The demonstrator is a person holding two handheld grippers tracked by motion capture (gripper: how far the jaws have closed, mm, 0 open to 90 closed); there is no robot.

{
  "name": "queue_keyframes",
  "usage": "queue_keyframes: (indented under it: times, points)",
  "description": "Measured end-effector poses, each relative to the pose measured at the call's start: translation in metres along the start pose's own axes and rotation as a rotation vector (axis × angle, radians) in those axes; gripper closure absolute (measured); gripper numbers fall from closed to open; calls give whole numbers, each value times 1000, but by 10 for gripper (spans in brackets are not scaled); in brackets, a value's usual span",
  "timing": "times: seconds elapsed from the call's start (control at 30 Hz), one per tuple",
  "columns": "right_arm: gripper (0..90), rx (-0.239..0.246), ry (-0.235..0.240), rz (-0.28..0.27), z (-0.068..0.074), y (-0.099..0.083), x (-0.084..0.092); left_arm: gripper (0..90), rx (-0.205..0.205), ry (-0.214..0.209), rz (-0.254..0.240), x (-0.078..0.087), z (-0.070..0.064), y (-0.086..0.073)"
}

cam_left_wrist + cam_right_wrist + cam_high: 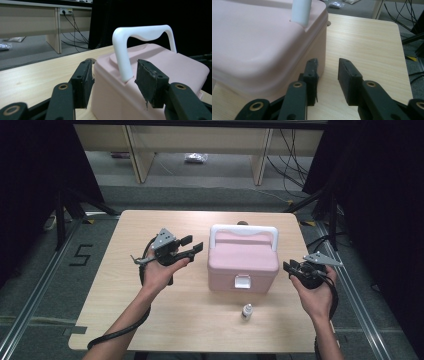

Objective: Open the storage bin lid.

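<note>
High view looked down over table (pixel 150 320); both gripper views sat close, sharing the pink box (pixel 243 262).

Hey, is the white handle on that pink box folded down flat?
No, the white handle stands upright above the lid of the pink box.

Left gripper (pixel 194 243) is held raised in the left hand (pixel 159 270), jaws parted and empty; right gripper (pixel 288 266) sits in the right hand (pixel 316 295), jaws apart, gripping nothing.
</note>
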State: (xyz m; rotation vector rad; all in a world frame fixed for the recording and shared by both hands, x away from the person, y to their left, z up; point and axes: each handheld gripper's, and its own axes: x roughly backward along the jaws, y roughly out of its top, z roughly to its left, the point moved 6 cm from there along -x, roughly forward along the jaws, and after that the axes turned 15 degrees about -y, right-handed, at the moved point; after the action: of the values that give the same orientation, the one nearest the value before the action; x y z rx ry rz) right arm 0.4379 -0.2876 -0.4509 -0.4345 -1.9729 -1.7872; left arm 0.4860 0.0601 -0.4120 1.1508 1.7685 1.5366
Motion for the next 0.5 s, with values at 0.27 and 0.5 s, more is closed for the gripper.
queue_keyframes:
  times: [0.27, 0.5]
  points:
    - [691, 7, -9, -22, -4, -5, 8, 472, 17, -11, 20, -31, 2, 14]
    - [690, 0, -25, -24, -5, -6, 14, 479, 12, -7, 55, -50, 3, 13]
